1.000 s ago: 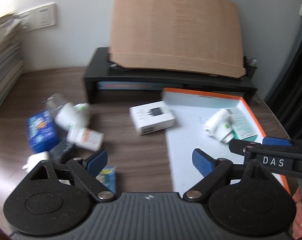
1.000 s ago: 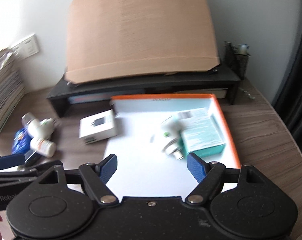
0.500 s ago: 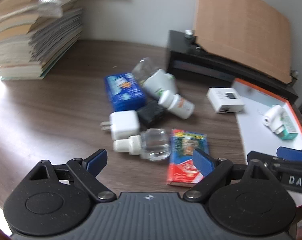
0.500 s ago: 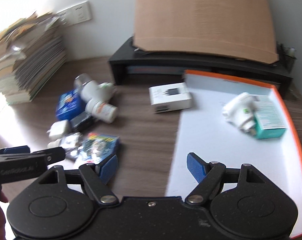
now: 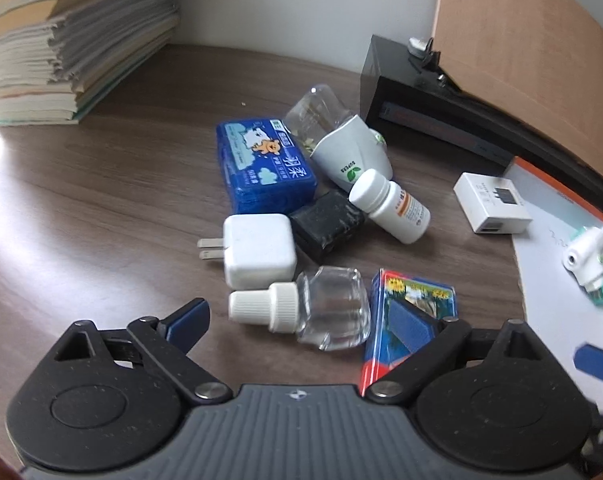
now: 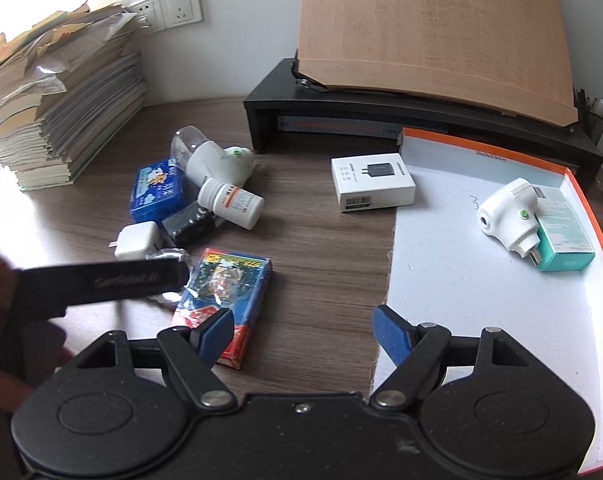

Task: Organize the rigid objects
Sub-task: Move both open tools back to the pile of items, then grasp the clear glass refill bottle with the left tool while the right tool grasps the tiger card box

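On the far left, a tall stack of paper-covered books (image 6: 61, 112) sits against the wall on the dark wood-grain tabletop (image 5: 101, 200). Next comes the clutter — a blue plastic tissue pack (image 5: 263, 166), a white cone-shaped plug-in vaporiser with a clear bottle (image 5: 351, 156), a white pill bottle with an orange label (image 5: 393, 210) lying on its side, a black block-shaped adapter (image 5: 327, 226) and a white square wall charger (image 5: 257, 250), all bunched close together. Just in front of the charger lies a clear glass bottle with a white ribbed cap (image 5: 305, 312), on its side, right between the blue pads of the left hand-held gripper (image 5: 301, 320). Its jaws have just been opening further and stand wide, pads not touching the bottle. Beside the bottle lies a flat blue-and-red card box (image 6: 225, 300). The right hand-held gripper (image 6: 303, 330) hangs over bare tabletop, jaws wide apart and gripping nothing, its left pad over the card box's near end. Further right, a white rectangular charger box (image 6: 371, 186) lies at the edge of the shallow white tray with an orange rim (image 6: 481, 320) — inside it, a white plug-in vaporiser (image 6: 509, 214) leans on a teal carton (image 6: 563, 240).
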